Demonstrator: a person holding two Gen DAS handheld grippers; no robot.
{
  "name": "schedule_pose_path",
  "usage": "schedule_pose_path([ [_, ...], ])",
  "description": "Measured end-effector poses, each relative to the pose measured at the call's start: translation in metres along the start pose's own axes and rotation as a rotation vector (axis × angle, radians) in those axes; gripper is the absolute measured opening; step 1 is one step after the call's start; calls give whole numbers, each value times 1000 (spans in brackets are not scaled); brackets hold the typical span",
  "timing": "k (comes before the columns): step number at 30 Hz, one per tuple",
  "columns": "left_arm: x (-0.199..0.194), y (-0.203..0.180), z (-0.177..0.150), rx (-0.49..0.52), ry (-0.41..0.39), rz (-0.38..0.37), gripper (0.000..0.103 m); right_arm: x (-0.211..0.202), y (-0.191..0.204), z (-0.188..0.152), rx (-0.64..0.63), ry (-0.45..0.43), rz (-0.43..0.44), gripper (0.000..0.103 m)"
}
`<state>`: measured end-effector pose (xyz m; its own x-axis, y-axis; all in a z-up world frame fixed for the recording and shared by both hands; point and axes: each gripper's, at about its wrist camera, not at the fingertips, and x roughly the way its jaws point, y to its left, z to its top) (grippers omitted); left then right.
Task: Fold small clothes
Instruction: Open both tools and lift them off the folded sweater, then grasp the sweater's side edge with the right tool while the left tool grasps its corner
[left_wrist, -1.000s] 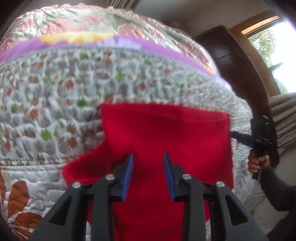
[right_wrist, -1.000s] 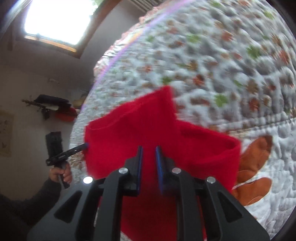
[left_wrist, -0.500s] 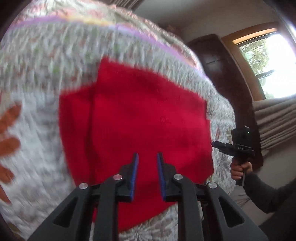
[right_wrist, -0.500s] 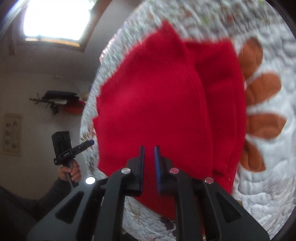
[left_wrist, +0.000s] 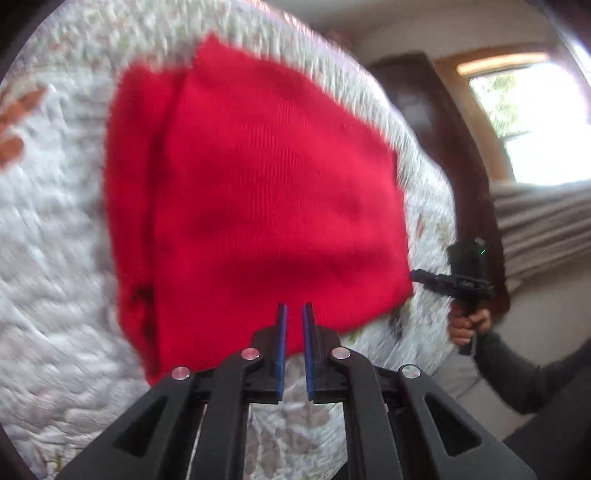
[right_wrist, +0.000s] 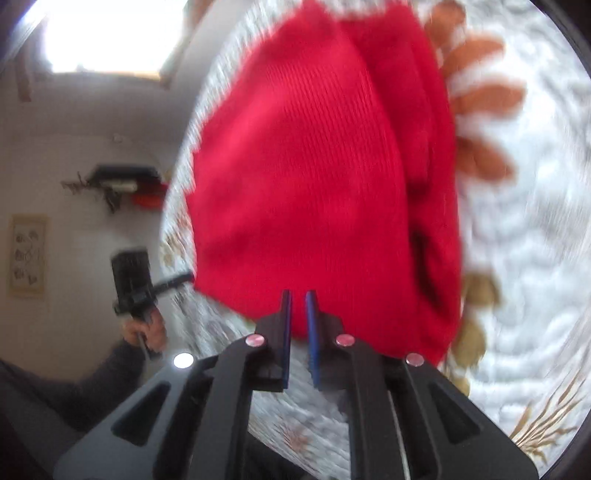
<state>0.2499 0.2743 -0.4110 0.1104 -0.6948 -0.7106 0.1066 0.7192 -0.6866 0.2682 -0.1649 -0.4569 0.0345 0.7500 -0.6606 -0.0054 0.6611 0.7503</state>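
A red knitted garment (left_wrist: 266, 184) lies folded flat on a flowered quilt (left_wrist: 55, 240), with a narrower folded layer along its left side. My left gripper (left_wrist: 293, 306) hovers just off the garment's near edge, pads almost touching and nothing between them. In the right wrist view the same red garment (right_wrist: 314, 166) fills the middle of the quilt (right_wrist: 517, 240). My right gripper (right_wrist: 298, 293) sits at its near edge, also shut and empty. Each view shows the other gripper beside the bed: the right gripper (left_wrist: 415, 273) and the left gripper (right_wrist: 188, 275), each in a hand.
The quilt's edge curves close under both grippers. A dark wooden door (left_wrist: 443, 129), a bright window (left_wrist: 535, 122) and grey curtain folds (left_wrist: 535, 221) stand beyond the bed. A wall shelf (right_wrist: 118, 181) and a framed picture (right_wrist: 27, 254) are on the other side.
Both grippers have pulled back toward the near edge of the bed, off the garment. The left gripper's jaws have closed from wide apart. The garment now lies folded flat.
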Motion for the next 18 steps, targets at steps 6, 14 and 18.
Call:
schedule_pose_path([
  [6,9,36,-17,-24,18,42,2,2,-42,-7,86,-40,-20,0],
  [14,-38,51,-26,-103,-30,18,12,-48,-48,-26,226,-227,-109,1],
  [18,-96,81,-15,-223,-96,-21,59,-54,32,-40,65,-261,-409,37],
])
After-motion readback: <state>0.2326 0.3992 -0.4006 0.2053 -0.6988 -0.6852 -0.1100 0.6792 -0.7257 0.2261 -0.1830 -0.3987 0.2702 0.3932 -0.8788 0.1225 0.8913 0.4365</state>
